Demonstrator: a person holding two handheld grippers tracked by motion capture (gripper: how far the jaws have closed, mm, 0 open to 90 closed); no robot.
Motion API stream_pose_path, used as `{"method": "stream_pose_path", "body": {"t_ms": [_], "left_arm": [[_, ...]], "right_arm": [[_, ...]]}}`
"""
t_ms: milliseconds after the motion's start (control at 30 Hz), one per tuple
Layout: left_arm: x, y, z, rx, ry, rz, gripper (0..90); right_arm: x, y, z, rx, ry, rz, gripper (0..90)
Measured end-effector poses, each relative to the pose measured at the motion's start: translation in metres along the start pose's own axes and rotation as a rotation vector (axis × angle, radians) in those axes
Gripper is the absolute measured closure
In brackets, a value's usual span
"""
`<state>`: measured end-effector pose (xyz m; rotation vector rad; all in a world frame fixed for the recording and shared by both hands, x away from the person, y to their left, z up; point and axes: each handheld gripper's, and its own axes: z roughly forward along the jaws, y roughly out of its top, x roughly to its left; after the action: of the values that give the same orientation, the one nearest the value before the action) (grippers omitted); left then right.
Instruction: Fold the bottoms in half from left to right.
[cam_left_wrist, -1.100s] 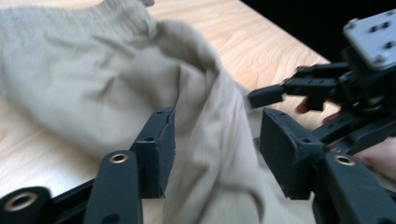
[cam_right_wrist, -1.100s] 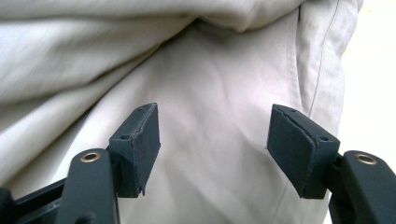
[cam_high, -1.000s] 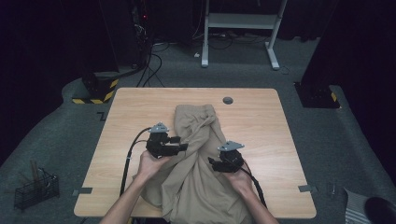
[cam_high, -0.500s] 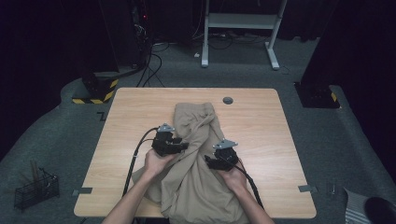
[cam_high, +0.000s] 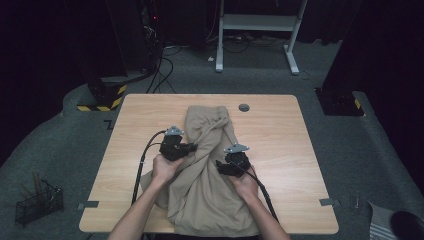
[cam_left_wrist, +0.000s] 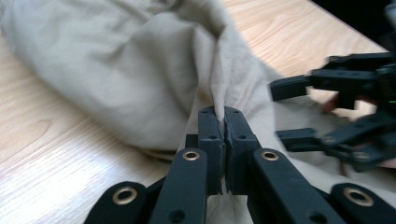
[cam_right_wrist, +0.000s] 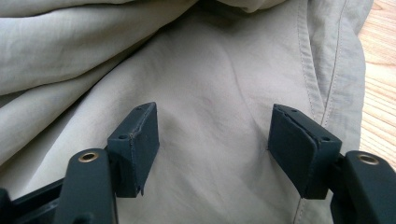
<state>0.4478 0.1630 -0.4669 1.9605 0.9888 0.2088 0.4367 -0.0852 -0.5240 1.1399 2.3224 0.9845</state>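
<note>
A raised fold of the beige trousers (cam_left_wrist: 140, 70) is pinched between the just-closed jaws of the left gripper (cam_left_wrist: 223, 122). The right gripper (cam_right_wrist: 215, 140) is held wide open over flat fabric, nothing gripped. The trousers are spread from mid-tabletop (cam_high: 310, 150) past its near edge.

Bare wooden table (cam_high: 300, 150) lies open beside the crumpled beige trousers (cam_high: 210, 190); a small round disc (cam_high: 244, 107) sits near the far edge.

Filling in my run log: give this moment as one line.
left gripper: jaws just closed, pinching fold of beige cloth garment | right gripper: open over garment | light wooden table
</note>
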Motion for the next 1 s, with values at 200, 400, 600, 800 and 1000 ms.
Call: {"method": "stream_pose_path", "body": {"t_ms": [200, 400, 600, 800, 1000], "left_arm": [[-0.018, 0.005, 0.003, -0.003, -0.034, 0.047, 87.3], [-0.019, 0.017, 0.009, -0.014, -0.026, 0.045, 87.3], [-0.020, 0.012, 0.011, 0.014, -0.024, 0.053, 81.0], [-0.012, 0.008, -0.014, -0.022, 0.015, 0.046, 58.3], [-0.001, -0.002, -0.032, -0.042, 0.026, 0.011, 45.5]], "right_arm": [[0.000, 0.003, 0.003, 0.000, -0.003, 0.006, 33.7], [0.002, 0.016, 0.017, 0.000, -0.019, 0.019, 33.7], [0.000, 0.019, 0.020, 0.003, -0.004, 0.019, 34.0], [-0.008, 0.013, -0.001, -0.024, 0.002, 0.044, 35.8], [-0.006, 0.000, -0.026, -0.043, 0.034, 0.017, 36.0]]}}
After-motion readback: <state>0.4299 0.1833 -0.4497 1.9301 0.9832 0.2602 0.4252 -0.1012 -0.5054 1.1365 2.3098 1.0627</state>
